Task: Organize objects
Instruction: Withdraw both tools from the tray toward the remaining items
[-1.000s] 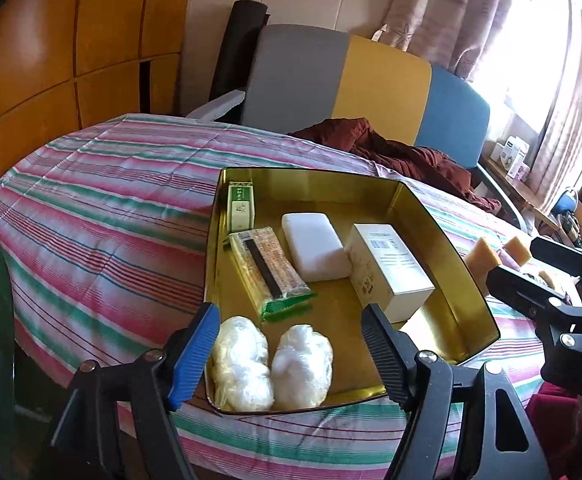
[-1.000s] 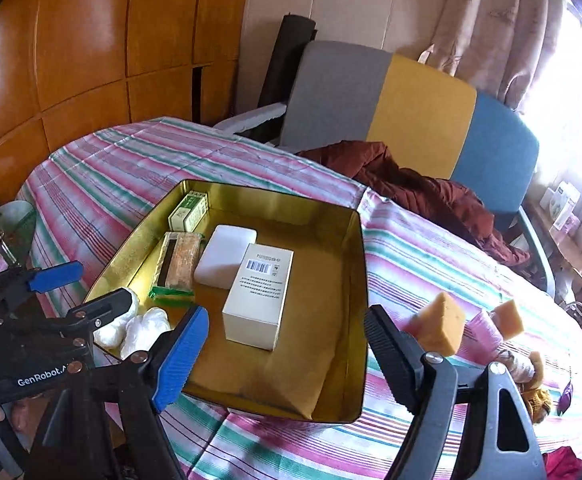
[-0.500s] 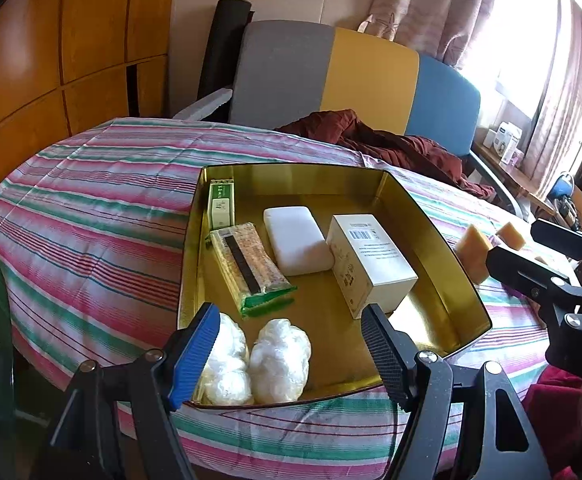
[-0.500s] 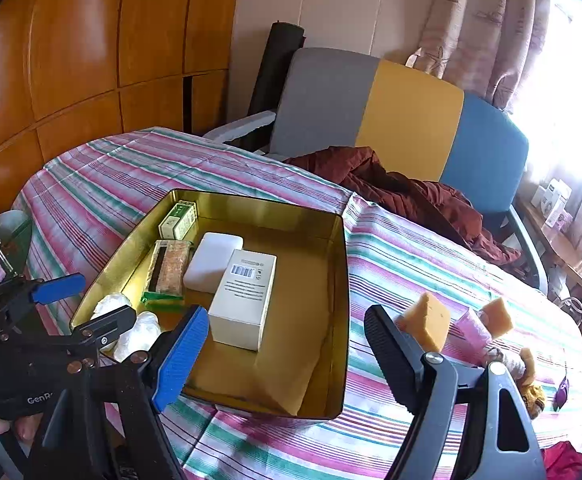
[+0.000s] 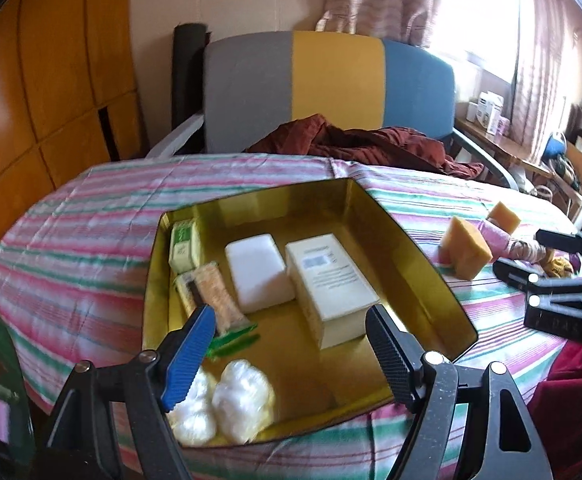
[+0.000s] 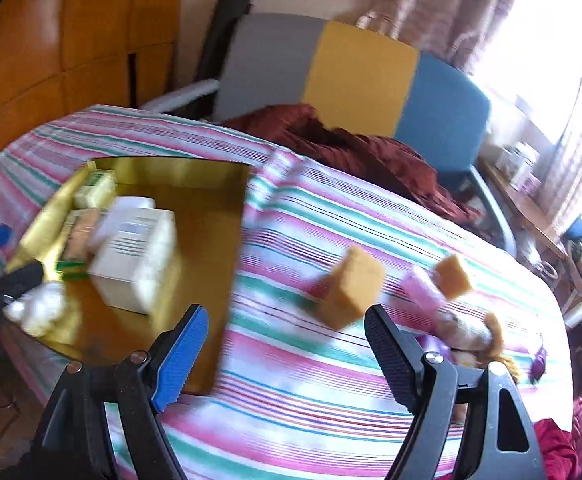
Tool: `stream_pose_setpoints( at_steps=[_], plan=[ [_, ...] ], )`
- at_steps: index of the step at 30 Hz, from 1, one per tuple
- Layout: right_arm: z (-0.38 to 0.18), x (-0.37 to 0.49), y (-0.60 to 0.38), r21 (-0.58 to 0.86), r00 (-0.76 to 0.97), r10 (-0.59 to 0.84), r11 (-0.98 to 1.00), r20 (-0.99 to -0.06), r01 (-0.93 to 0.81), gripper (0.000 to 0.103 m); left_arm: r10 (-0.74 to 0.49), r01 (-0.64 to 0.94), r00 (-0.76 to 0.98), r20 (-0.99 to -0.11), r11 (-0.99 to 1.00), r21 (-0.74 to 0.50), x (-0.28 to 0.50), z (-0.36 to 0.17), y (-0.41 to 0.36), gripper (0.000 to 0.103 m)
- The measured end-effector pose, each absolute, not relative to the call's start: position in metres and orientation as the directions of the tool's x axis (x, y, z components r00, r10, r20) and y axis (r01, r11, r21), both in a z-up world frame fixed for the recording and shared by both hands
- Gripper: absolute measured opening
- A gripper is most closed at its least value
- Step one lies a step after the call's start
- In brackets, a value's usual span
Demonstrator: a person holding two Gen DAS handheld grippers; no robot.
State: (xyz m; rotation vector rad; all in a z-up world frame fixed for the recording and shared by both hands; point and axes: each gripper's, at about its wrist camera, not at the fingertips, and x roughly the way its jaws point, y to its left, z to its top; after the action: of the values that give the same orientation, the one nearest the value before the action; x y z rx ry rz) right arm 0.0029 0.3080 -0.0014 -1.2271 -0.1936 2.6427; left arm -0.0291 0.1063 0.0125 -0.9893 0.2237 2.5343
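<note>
At left the wide-open, empty left gripper (image 5: 291,340) hangs over the shallow gold metal tray (image 5: 431,276), while the equally empty, spread right gripper (image 6: 285,344) has swung right toward the loose yellow sponge block (image 6: 351,284), probably next in.

You look at round table with striped cloth (image 5: 91,216). Gold tray (image 5: 423,264) sits on cloth. To tray's right, big yellow sponge (image 6: 351,288) stands on cloth. Small yellow sponge (image 6: 453,276) lies farther right, pink roll (image 6: 423,290) between them. Fuzzy brown toy (image 6: 475,332) lies near pink roll, too blurry to name.
</note>
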Motion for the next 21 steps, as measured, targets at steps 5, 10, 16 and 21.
stream_pose_setpoints(
  at_steps=[5, 10, 16, 21],
  plan=[
    [0.008, 0.002, 0.353, -0.221, -0.613, 0.319, -0.947, -0.723, -0.233, 0.082, 0.320, -0.473, -0.678, -0.662, -0.879, 0.061, -0.027, 0.018, 0.132, 0.078],
    [0.016, -0.006, 0.393, -0.239, -0.599, 0.371, -0.927, -0.710, -0.291, 0.082, 0.327, -0.516, -0.683, -0.653, -0.849, 0.115, -0.024, 0.021, 0.157, 0.079],
    [0.017, -0.013, 0.438, -0.232, -0.589, 0.409, -0.906, -0.697, -0.354, 0.082, 0.333, -0.554, -0.668, -0.665, -0.820, 0.146, -0.025, 0.017, 0.181, 0.079],
    [0.009, -0.018, 0.476, -0.195, -0.585, 0.419, -0.892, -0.695, -0.407, 0.082, 0.334, -0.580, -0.654, -0.679, -0.797, 0.167, -0.028, 0.012, 0.200, 0.079]
  ],
)
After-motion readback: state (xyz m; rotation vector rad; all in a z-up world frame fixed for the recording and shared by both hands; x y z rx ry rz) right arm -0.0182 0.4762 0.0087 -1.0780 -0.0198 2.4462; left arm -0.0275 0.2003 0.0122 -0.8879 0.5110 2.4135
